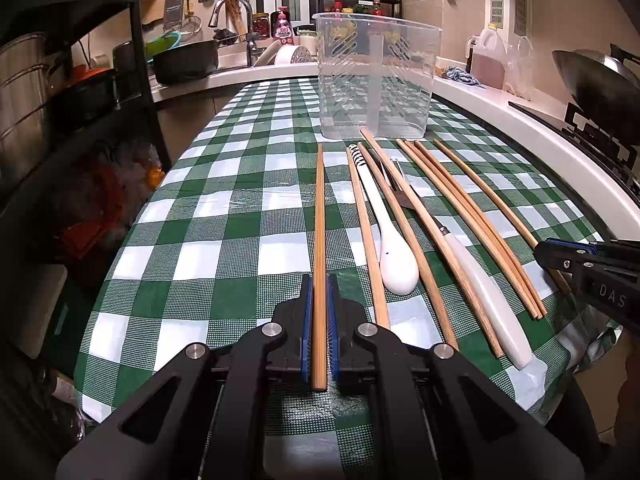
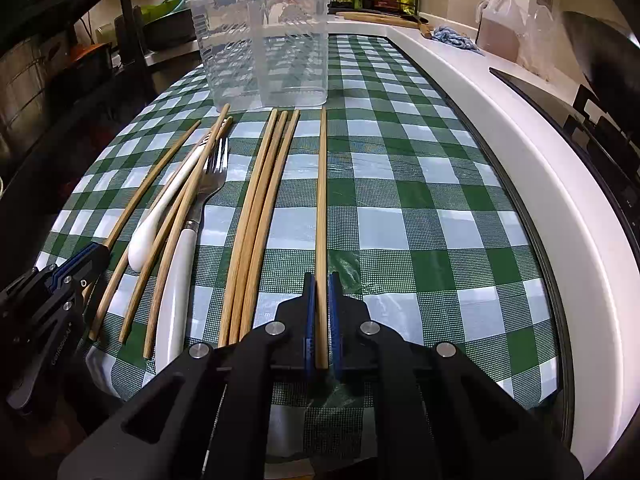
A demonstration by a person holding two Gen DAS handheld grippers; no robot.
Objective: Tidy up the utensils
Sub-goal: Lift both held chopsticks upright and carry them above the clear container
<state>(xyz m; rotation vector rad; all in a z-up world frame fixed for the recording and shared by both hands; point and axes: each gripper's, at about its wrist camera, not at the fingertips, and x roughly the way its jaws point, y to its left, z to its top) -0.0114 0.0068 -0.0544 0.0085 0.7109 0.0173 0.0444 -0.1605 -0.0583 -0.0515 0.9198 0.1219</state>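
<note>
So, left gripper point(image 1: 319, 308) has its blue pads closed on the near end of one chopstick point(image 1: 319, 216), right gripper point(image 2: 321, 308) clamped the same way on another chopstick point(image 2: 321, 200). Both sticks point at the clear plastic bin point(image 1: 376, 76) w/ their far tips just short of it. Btw the two, still on the checkered cloth point(image 1: 240, 200) in front of the bin: loose chopsticks point(image 2: 260, 208), white spoon point(image 1: 394, 256), fork point(image 2: 208, 184).
</note>
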